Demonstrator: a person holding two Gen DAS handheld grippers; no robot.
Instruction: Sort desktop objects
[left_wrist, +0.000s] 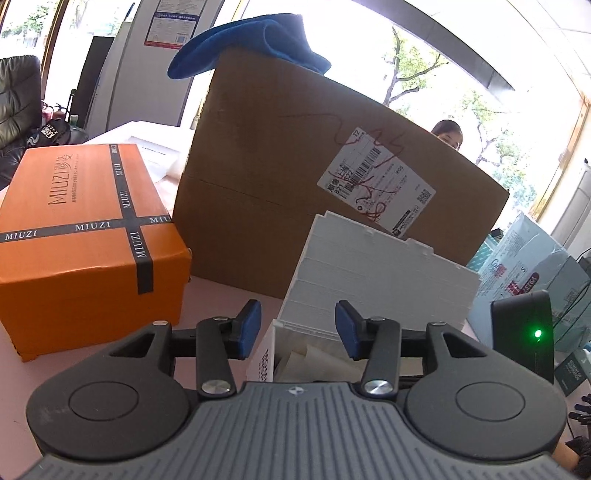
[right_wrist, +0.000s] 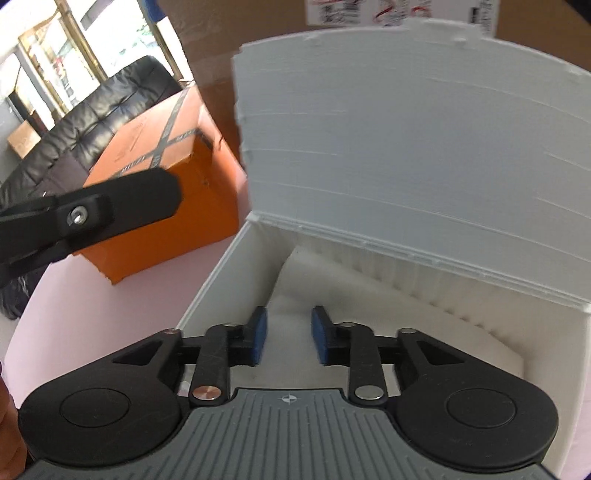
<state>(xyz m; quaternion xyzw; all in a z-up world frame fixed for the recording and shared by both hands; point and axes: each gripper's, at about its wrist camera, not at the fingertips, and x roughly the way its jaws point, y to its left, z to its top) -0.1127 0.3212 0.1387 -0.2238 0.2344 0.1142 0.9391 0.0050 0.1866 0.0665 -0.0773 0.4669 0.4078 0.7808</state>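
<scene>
A white ribbed storage box (left_wrist: 373, 273) stands on the pink desk with its lid (right_wrist: 406, 140) raised upright. Pale sheets (right_wrist: 332, 295) lie inside it. My left gripper (left_wrist: 297, 328) hovers open just in front of the box's near left corner, nothing between its blue pads. My right gripper (right_wrist: 289, 336) is open and reaches over the box's front edge into its interior, above the pale sheets, holding nothing. Part of the left gripper's black body (right_wrist: 92, 214) shows at the left of the right wrist view.
An orange MIUZI box (left_wrist: 85, 236) sits to the left on the desk (right_wrist: 110, 317). A large brown carton (left_wrist: 295, 177) with a blue cloth (left_wrist: 251, 44) on top stands behind. Light blue packages (left_wrist: 532, 266) and a black device (left_wrist: 524, 332) lie right. A person sits beyond the carton.
</scene>
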